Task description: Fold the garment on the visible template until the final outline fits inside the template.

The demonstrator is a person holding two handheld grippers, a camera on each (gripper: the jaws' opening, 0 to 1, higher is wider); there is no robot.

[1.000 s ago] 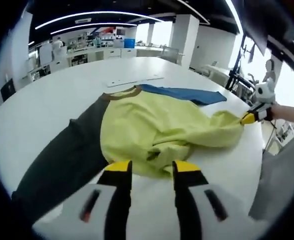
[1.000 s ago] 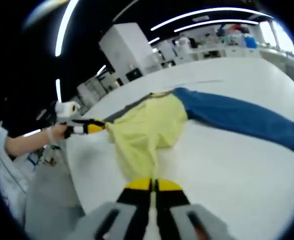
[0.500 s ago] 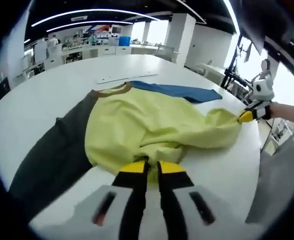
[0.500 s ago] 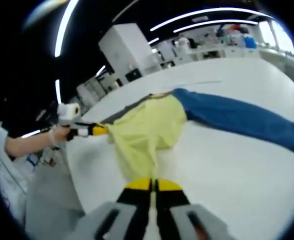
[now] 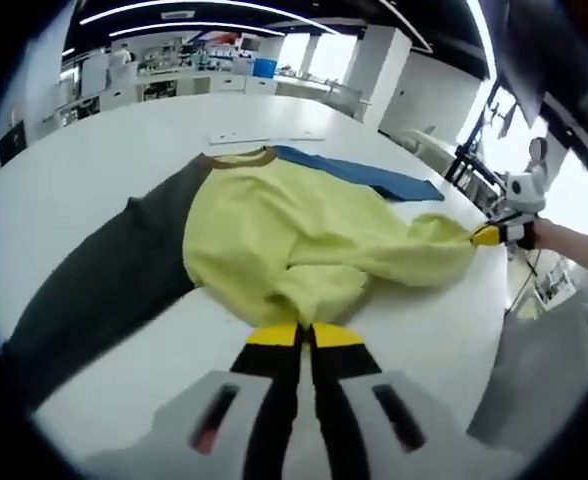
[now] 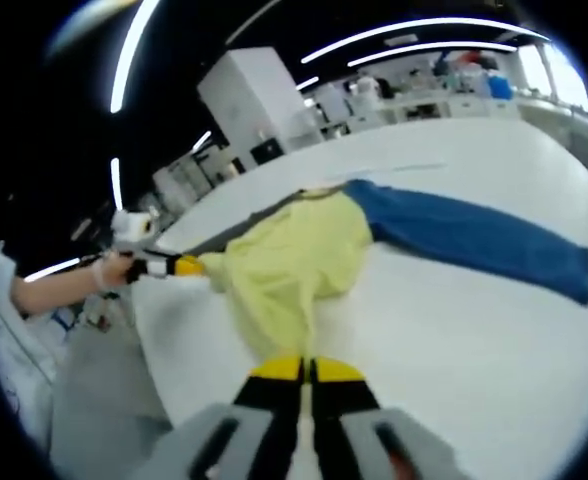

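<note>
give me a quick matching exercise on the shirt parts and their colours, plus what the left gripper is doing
Column one:
1. torso of the long-sleeved fabric shirt
2. sleeve nearest the left gripper view's left edge
3. sleeve stretched across the white table in the right gripper view
4. left gripper

Column two:
A. blue
B. shut on the yellow hem
C. yellow
D. dark grey

Pairs: 1-C, 2-D, 3-A, 4-B

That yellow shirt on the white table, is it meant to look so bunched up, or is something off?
The yellow shirt is rumpled, not flat: its body is gathered into folds between the left gripper and right gripper, each shut on its cloth. The dark sleeve and blue sleeve lie spread on the table.
</note>
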